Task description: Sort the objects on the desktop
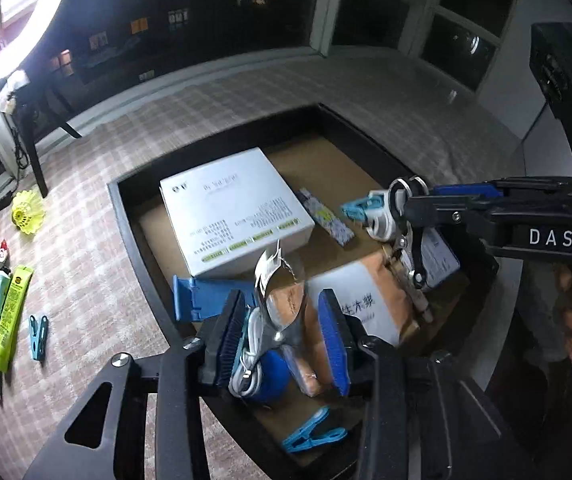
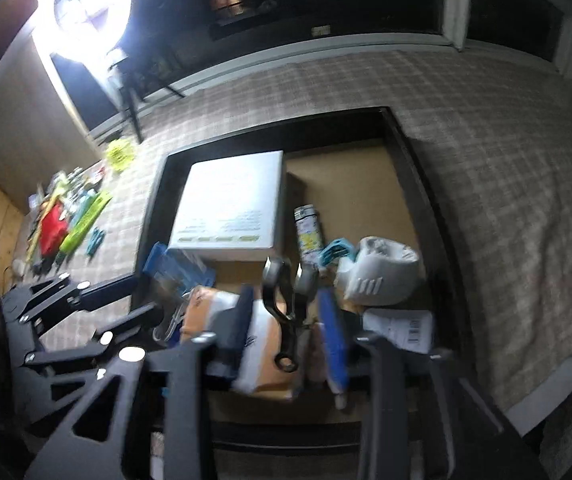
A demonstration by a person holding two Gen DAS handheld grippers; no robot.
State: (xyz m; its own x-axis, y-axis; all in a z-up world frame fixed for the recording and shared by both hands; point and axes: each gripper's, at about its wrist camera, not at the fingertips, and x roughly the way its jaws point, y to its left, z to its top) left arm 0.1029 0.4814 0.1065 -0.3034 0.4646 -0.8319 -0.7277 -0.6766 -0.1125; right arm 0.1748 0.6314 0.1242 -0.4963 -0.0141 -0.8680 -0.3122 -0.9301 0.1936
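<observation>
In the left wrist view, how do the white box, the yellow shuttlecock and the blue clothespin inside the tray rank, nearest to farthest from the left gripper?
1. Blue clothespin, in the tray just below the left gripper.
2. White box, farther back in the tray.
3. Yellow shuttlecock, outside, far left.

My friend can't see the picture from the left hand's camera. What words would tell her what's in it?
The left claw hovers over a dark tray with a shiny metal clip between its blue pads, which don't seem to squeeze it. In the tray lie a white box, an orange packet and blue pegs. The right claw reaches in with a metal tool.
</observation>
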